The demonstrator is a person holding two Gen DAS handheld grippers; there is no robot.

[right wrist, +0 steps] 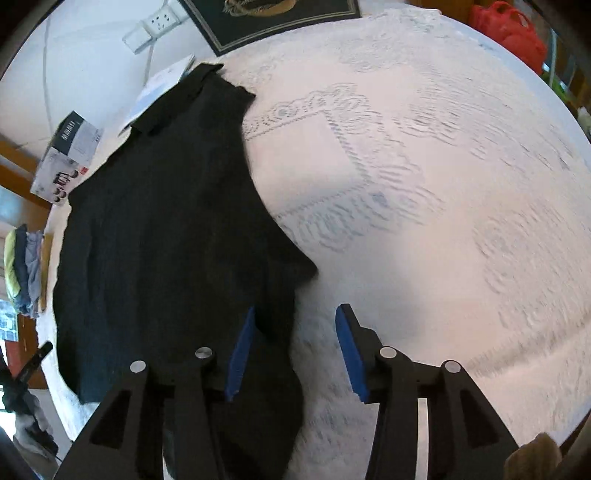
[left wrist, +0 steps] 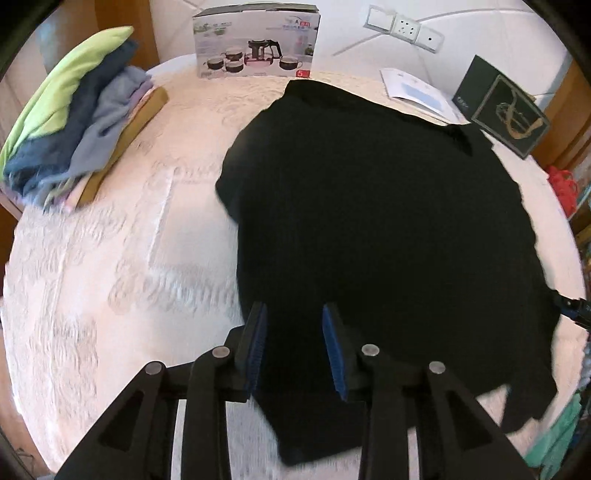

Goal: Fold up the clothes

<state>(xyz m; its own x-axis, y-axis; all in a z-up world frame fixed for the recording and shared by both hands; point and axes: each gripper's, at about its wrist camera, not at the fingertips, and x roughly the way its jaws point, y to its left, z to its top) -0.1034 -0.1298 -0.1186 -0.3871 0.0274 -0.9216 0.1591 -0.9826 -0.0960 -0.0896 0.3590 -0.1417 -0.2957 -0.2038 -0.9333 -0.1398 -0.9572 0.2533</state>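
A black shirt (left wrist: 376, 221) lies spread flat on the white embossed bed cover (left wrist: 110, 277). My left gripper (left wrist: 294, 314) is open and empty, just above the shirt's near left edge. In the right wrist view the same black shirt (right wrist: 166, 221) fills the left side, its collar at the far end. My right gripper (right wrist: 295, 317) is open and empty, over the shirt's right edge near a sleeve, with its left finger above the cloth and its right finger above the bare cover (right wrist: 424, 221).
A stack of folded clothes (left wrist: 77, 122) on a board sits at the far left. A tea-set box (left wrist: 255, 44), papers (left wrist: 417, 92) and a dark box (left wrist: 506, 110) stand along the far wall. A red bag (right wrist: 509, 29) is beyond the bed's right side.
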